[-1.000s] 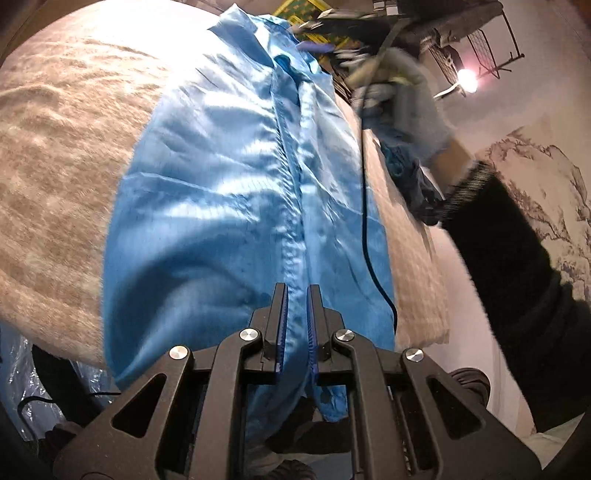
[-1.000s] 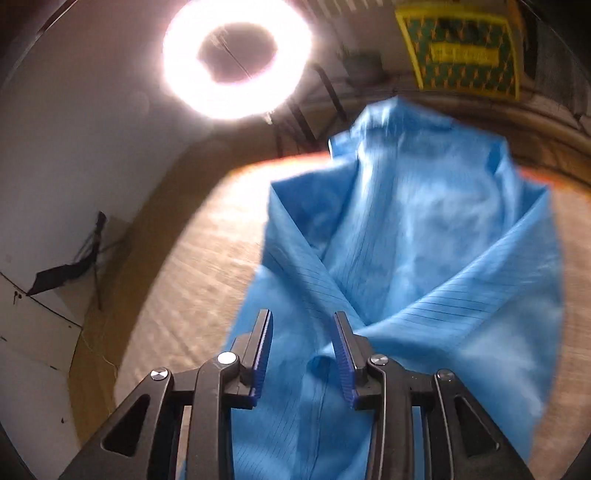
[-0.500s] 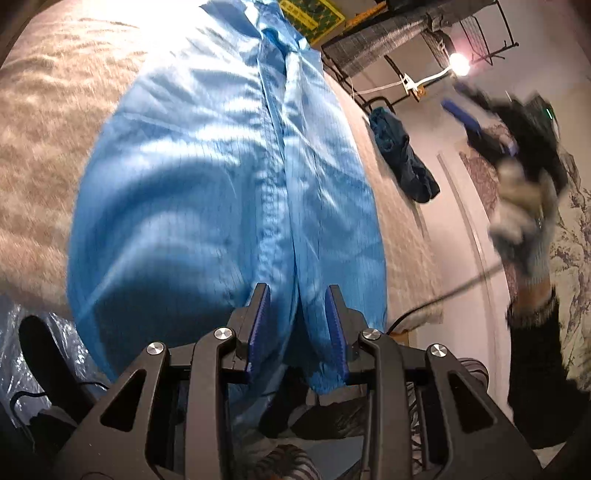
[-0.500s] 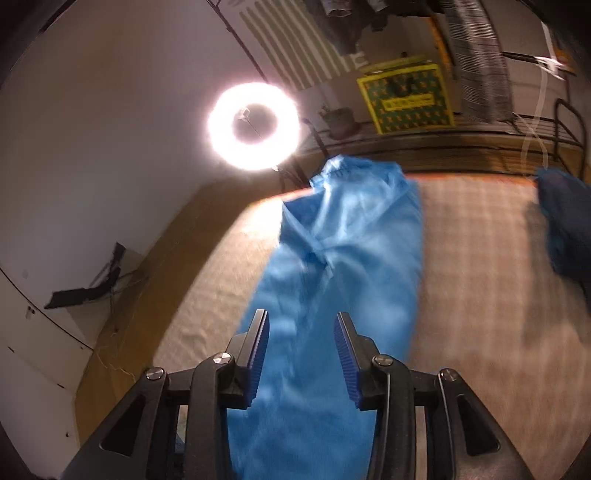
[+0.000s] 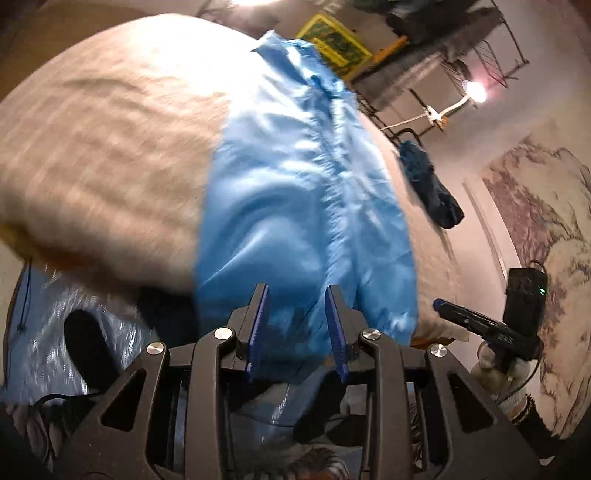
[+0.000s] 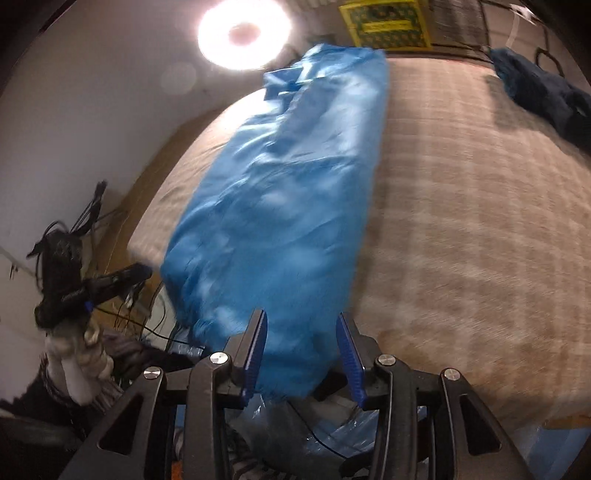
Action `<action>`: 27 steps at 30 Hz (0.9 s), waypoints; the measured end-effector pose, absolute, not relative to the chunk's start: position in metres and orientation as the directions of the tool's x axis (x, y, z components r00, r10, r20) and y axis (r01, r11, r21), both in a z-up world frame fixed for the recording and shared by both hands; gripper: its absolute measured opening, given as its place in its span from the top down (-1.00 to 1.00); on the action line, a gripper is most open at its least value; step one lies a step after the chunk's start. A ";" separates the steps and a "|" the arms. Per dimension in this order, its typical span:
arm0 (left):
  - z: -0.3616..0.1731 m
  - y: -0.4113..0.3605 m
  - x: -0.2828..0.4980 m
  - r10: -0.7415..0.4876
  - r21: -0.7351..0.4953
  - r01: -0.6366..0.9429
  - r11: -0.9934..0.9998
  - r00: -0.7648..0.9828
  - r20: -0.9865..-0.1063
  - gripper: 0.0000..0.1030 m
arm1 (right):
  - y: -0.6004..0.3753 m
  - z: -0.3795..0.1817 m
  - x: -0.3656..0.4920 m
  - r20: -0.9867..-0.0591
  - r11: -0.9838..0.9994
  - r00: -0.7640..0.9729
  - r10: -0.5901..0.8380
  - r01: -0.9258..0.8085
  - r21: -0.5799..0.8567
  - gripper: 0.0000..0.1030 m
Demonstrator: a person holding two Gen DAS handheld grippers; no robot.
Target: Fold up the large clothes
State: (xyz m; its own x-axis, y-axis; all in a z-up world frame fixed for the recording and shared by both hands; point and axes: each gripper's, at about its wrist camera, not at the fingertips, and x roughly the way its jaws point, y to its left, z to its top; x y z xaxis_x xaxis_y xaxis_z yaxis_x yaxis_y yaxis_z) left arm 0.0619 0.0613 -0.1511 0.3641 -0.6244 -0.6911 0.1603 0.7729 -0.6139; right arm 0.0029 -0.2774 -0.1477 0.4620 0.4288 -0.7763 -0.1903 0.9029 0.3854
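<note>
A long light-blue garment (image 5: 295,192) lies lengthwise on the beige bed (image 5: 110,147), folded narrow, its hem hanging over the near edge. My left gripper (image 5: 295,325) hovers at that hem, open, with the cloth showing between the pads but not pinched. The right wrist view shows the same garment (image 6: 280,192), with my right gripper (image 6: 301,343) open just above its near end. Each gripper appears in the other's view: the right gripper (image 5: 443,306) off the bed's right corner, the left gripper (image 6: 140,273) at the left, both held by gloved hands.
A dark blue garment (image 5: 428,184) lies bunched on the bed's far right side (image 6: 543,96). A ring light (image 6: 243,33), a yellow-green box (image 5: 332,48) and a metal rack stand beyond the bed. Crinkled plastic (image 5: 48,325) lies on the floor below the near edge.
My left gripper has opened and let go of the hem. My right gripper has pulled back from the collar end to the near edge of the bed.
</note>
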 end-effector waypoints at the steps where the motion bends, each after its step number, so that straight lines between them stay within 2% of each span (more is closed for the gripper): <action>1: -0.155 0.063 0.058 -0.625 -0.614 0.157 0.774 0.352 -0.697 0.43 | -0.270 -0.145 -0.002 -0.767 0.901 0.473 0.434 -0.225 0.371 0.18; 9: -0.169 0.020 0.046 -0.588 -0.517 0.284 0.808 0.329 -0.739 0.43 | -0.204 -0.146 -0.021 -0.784 0.868 0.449 0.429 -0.446 0.219 0.07; 11: -0.175 0.014 0.050 -0.607 -0.540 0.281 0.794 0.310 -0.732 0.43 | -0.191 -0.147 -0.022 -0.786 0.855 0.448 0.427 -0.483 0.189 0.16; 12: -0.178 0.011 0.052 -0.627 -0.562 0.279 0.778 0.293 -0.722 0.43 | -0.187 -0.149 -0.019 -0.789 0.851 0.445 0.424 -0.494 0.178 0.33; 13: -0.181 0.006 0.054 -0.644 -0.580 0.282 0.764 0.276 -0.714 0.43 | -0.184 -0.152 -0.017 -0.792 0.849 0.442 0.421 -0.500 0.172 0.43; 16: -0.185 -0.004 0.056 -0.658 -0.590 0.298 0.751 0.255 -0.709 0.43 | -0.183 -0.161 -0.011 -0.795 0.850 0.432 0.425 -0.492 0.187 0.53; 19: -0.192 -0.015 0.056 -0.653 -0.578 0.318 0.752 0.236 -0.720 0.43 | -0.189 -0.170 -0.008 -0.797 0.840 0.389 0.462 -0.479 0.254 0.53; 24: -0.182 -0.016 0.050 -0.670 -0.581 0.359 0.731 0.210 -0.713 0.43 | -0.193 -0.172 -0.010 -0.795 0.818 0.344 0.499 -0.492 0.300 0.48; 26: -0.165 0.004 0.046 -0.686 -0.592 0.369 0.716 0.215 -0.695 0.43 | -0.207 -0.160 -0.016 -0.764 0.809 0.363 0.534 -0.482 0.336 0.32; 27: -0.158 0.015 0.045 -0.692 -0.597 0.371 0.711 0.219 -0.688 0.41 | -0.216 -0.154 -0.019 -0.751 0.814 0.383 0.537 -0.468 0.343 0.15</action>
